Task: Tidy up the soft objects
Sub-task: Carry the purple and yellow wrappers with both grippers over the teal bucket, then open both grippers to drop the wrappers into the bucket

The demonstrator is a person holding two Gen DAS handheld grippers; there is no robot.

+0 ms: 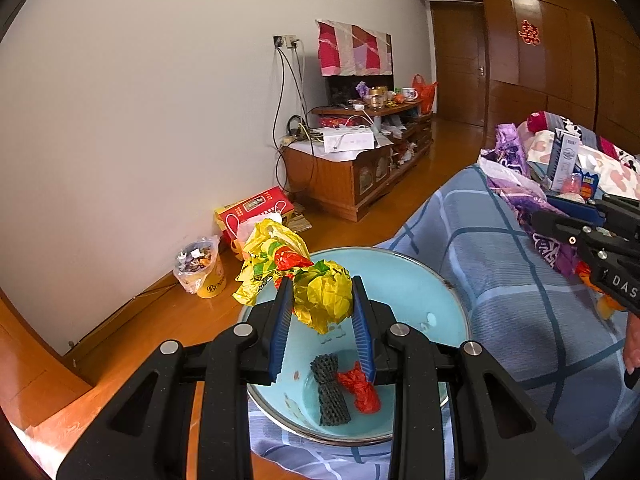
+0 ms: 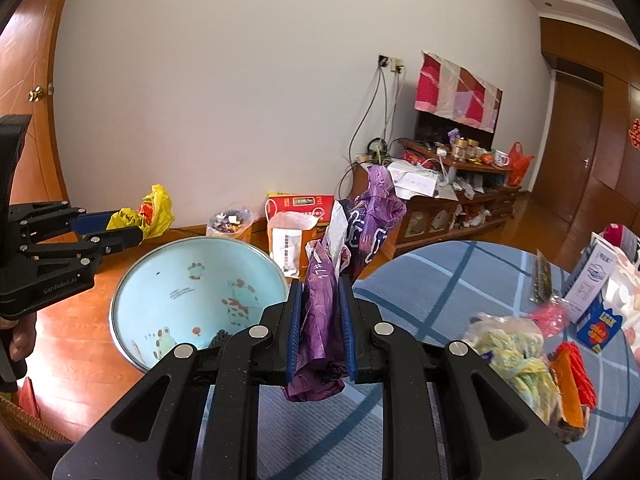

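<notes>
My left gripper [image 1: 322, 312] jaws clamp a yellow plastic bag [image 1: 316, 288] over the blue basin [image 1: 440, 292]. My right gripper [image 2: 320, 328] jaws pinch a purple bag [image 2: 324, 320], "#LL" handwritten at twelve o'clock. "GenRobot.AI" marks the left gripper at nine o'clock.

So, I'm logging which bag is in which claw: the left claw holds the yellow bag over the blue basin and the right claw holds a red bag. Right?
Not quite. The right claw is shut on a purple bag, as the right wrist view shows. The red bag lies in the blue basin. The left claw does hold the yellow bag over it.
</notes>
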